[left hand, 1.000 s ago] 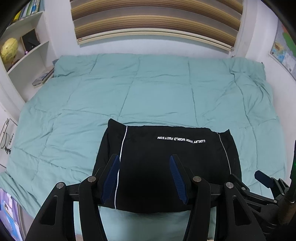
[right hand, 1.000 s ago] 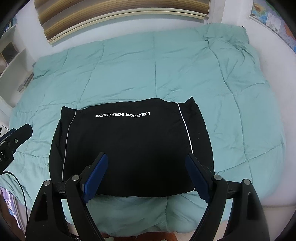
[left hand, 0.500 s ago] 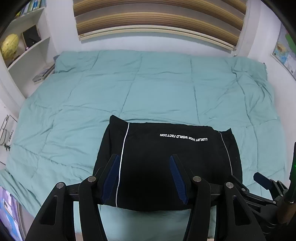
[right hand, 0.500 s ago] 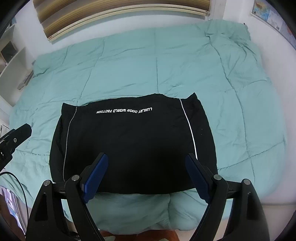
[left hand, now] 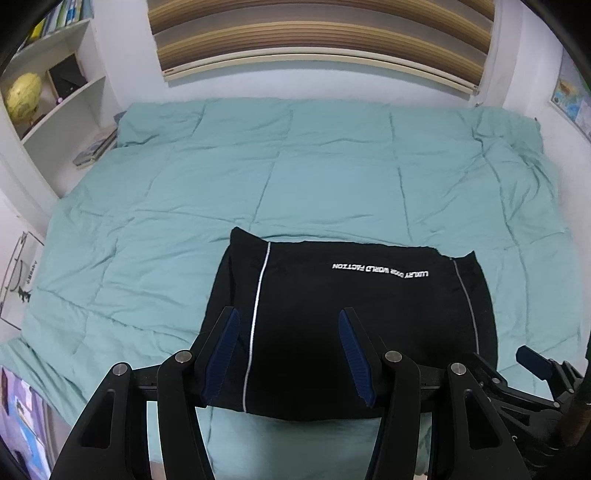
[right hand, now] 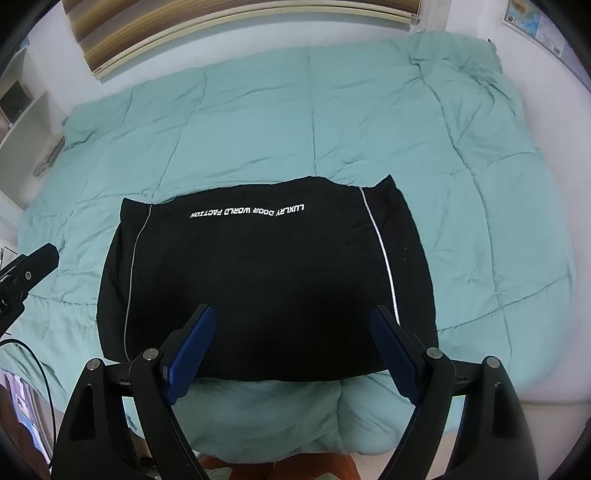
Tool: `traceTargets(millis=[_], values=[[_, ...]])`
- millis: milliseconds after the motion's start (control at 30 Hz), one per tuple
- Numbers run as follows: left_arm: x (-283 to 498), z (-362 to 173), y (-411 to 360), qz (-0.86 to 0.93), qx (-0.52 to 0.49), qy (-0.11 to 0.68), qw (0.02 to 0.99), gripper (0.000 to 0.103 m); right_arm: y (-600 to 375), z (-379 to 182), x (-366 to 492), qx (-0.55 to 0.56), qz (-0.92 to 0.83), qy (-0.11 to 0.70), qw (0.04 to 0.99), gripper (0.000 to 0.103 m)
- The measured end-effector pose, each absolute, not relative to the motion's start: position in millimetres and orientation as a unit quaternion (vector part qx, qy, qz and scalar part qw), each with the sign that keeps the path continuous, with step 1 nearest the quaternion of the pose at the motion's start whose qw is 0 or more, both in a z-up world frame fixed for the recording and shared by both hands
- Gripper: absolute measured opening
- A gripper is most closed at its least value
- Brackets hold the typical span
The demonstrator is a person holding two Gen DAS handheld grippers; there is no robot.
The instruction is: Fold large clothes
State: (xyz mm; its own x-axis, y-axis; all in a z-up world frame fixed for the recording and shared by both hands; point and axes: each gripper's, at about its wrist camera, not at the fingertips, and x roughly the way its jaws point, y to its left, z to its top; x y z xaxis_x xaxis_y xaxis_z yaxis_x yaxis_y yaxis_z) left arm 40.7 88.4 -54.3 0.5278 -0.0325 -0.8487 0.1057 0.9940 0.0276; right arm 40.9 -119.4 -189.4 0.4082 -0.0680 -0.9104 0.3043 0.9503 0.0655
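Left view only: bookshelf [left hand: 55,110] upper left. Right view: folded black garment [right hand: 266,277] whole on teal quilt [right hand: 480,184]. Left gripper [left hand: 288,354] half-spread, right gripper [right hand: 291,347] wide, both empty. Scene unchanged since earlier frames.

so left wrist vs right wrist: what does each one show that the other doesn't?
Left wrist only: yellow globe on the white shelf, and the right gripper's tip at the edge. Right wrist only: the duvet's near edge hanging over the bed, and the left gripper's tip at its edge. Both: the folded black garment with white lettering, the striped blind, a wall map, and open jaws on the left gripper and right gripper, holding nothing.
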Motion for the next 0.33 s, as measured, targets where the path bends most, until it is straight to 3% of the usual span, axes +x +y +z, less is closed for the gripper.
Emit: traceTargets(millis=[333], values=[[42, -50, 102, 0.012, 0.052, 0.463, 0.885, 0.058, -120, -195, 40, 0.111, -0.106, 0.54, 0.827, 0.087]])
